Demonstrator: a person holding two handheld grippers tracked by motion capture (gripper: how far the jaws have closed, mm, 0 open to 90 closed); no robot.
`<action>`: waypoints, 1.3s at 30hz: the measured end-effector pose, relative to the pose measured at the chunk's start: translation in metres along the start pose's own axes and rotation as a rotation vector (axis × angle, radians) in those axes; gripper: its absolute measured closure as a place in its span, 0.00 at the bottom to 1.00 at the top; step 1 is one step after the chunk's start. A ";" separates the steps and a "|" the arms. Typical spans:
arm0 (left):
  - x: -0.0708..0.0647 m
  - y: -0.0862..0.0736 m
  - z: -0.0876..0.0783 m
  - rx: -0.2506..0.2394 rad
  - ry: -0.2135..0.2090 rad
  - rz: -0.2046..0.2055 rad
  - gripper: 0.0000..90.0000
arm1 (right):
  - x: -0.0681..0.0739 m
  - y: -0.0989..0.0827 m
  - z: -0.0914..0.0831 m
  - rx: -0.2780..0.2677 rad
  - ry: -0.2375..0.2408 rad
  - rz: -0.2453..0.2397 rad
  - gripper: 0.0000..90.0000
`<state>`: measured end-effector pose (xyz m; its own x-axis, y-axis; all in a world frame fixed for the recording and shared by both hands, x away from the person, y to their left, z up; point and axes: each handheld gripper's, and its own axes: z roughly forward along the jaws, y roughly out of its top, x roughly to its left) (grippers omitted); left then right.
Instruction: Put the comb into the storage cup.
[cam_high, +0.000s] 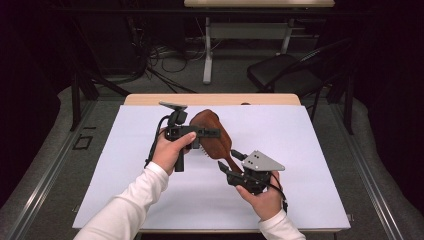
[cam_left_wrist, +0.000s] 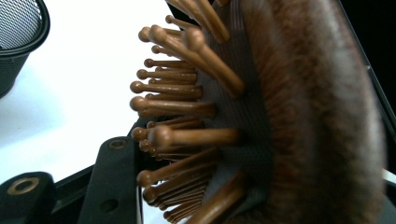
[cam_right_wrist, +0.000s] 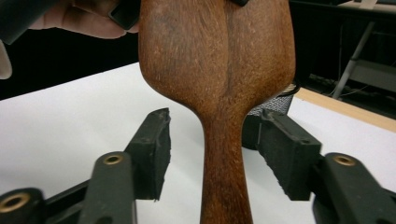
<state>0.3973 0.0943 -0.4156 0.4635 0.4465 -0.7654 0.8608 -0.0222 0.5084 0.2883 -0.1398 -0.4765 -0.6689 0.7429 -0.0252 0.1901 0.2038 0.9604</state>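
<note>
A brown wooden hairbrush (cam_high: 216, 142) is held above the white mat, tilted on its edge. My left gripper (cam_high: 212, 133) is shut on its broad head. In the left gripper view the peg bristles of the hairbrush (cam_left_wrist: 187, 107) stick out to the left past one black finger (cam_left_wrist: 114, 177). The brush's narrow handle runs down toward my right gripper (cam_high: 231, 161). In the right gripper view the hairbrush (cam_right_wrist: 215, 56) shows its smooth back, and my right gripper (cam_right_wrist: 212, 140) stands open around the handle, with a gap between the wood and each of the pads (cam_right_wrist: 152, 149).
A white mat (cam_high: 310, 150) covers most of the wooden table. A black mesh cup (cam_left_wrist: 18, 42) stands on the mat just behind the brush handle (cam_right_wrist: 275, 105). A black chair (cam_high: 285, 72) and a second table's legs stand beyond the far edge.
</note>
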 end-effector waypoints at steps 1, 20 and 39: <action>0.000 0.000 0.000 -0.002 0.000 0.001 0.56 | 0.000 0.000 0.000 -0.003 -0.005 -0.003 0.46; 0.005 0.002 -0.007 -0.041 0.010 0.010 0.56 | 0.001 0.010 0.000 0.001 -0.008 -0.077 0.36; 0.008 0.003 -0.007 -0.049 0.010 0.025 0.55 | -0.001 0.013 0.000 0.023 -0.010 -0.047 0.26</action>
<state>0.4020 0.1038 -0.4173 0.4827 0.4552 -0.7482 0.8375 0.0099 0.5463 0.2912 -0.1380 -0.4638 -0.6702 0.7386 -0.0729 0.1750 0.2527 0.9516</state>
